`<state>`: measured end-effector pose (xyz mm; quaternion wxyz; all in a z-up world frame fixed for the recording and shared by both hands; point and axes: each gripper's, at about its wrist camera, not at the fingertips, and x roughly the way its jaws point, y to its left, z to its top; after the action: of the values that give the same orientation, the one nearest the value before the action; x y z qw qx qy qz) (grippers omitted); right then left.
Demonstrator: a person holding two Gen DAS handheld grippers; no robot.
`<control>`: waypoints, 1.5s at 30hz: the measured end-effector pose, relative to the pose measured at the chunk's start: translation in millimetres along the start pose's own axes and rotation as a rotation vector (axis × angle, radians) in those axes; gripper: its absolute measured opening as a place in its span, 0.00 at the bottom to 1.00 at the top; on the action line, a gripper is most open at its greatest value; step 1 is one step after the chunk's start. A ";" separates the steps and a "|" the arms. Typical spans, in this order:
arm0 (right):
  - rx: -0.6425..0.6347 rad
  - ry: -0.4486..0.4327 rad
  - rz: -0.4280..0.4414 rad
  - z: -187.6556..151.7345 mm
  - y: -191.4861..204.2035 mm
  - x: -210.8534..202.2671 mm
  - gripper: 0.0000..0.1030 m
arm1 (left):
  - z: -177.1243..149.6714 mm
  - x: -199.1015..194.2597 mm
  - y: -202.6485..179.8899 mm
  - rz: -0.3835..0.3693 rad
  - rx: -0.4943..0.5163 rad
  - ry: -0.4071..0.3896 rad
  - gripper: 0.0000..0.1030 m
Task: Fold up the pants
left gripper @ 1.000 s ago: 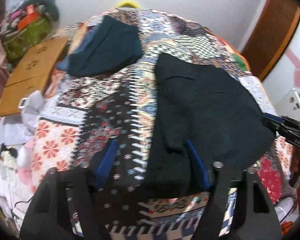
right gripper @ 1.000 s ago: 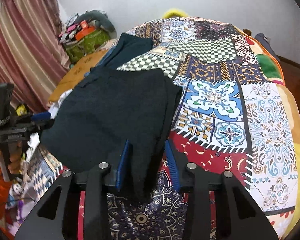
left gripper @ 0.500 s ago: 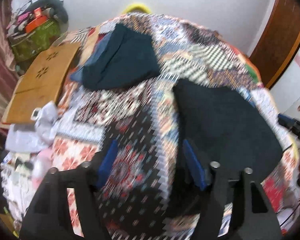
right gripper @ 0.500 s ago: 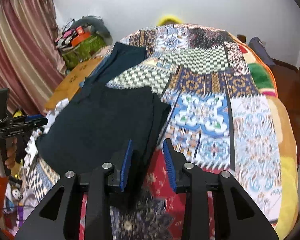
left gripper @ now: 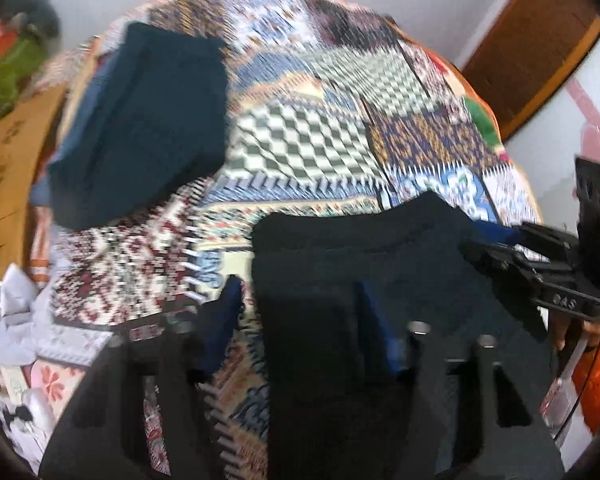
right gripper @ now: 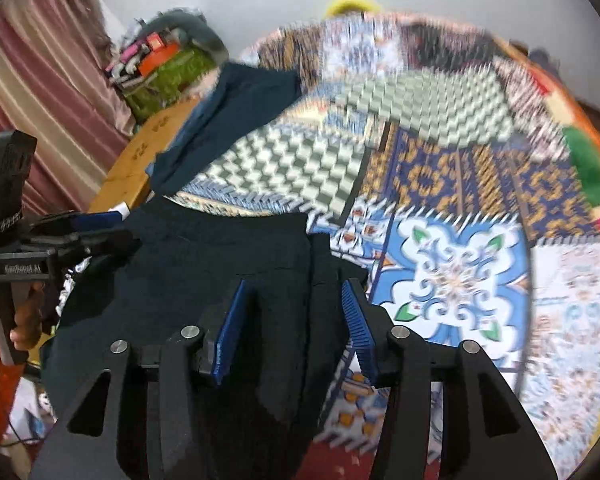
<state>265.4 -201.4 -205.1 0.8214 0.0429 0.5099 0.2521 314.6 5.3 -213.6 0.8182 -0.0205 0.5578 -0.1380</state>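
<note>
Folded black pants (left gripper: 360, 264) lie on the patchwork bedspread (left gripper: 312, 140), also in the right wrist view (right gripper: 204, 264). My left gripper (left gripper: 300, 312) is open, its jaws astride the pants' left edge. My right gripper (right gripper: 292, 312) is open, its jaws astride the pants' right edge with cloth between the blue pads (right gripper: 230, 328). Neither pinches the cloth. The right gripper's body shows in the left view (left gripper: 540, 264), and the left gripper's body in the right view (right gripper: 40, 248). Both views are blurred.
A second dark folded garment (left gripper: 140, 120) lies at the far left of the bed, seen also in the right wrist view (right gripper: 236, 104). A wooden board (left gripper: 8, 160) and a heap of bags (right gripper: 160, 64) stand left of the bed. A door (left gripper: 532, 52) is at the right.
Both grippers have moved forward over the pants, which now sit between their jaws. The right gripper's jaws have opened wider. The pants look more bunched and nearer.
</note>
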 end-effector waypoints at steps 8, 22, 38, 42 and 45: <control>-0.119 0.019 -0.058 -6.9 3.0 13.1 0.21 | -7.2 5.6 -4.2 0.059 0.029 -0.053 0.47; -0.151 -0.054 -0.110 -8.3 21.4 -32.5 0.27 | -15.0 -51.3 -19.5 0.156 0.083 -0.173 0.48; -0.047 -0.011 -0.016 -46.4 27.7 -37.2 0.70 | -52.4 -37.2 0.1 0.022 -0.074 -0.034 0.83; 0.053 0.025 0.071 -53.4 9.8 -27.6 0.76 | -55.2 -22.5 8.7 -0.083 -0.145 0.032 0.83; 0.121 0.069 0.160 -53.3 -1.8 -17.8 0.76 | -54.0 -13.0 10.9 -0.162 -0.190 0.067 0.80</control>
<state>214.0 -221.1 -216.6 0.7765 0.1246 0.5470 0.2869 262.8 25.5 -224.3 0.7796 -0.1382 0.5919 -0.1511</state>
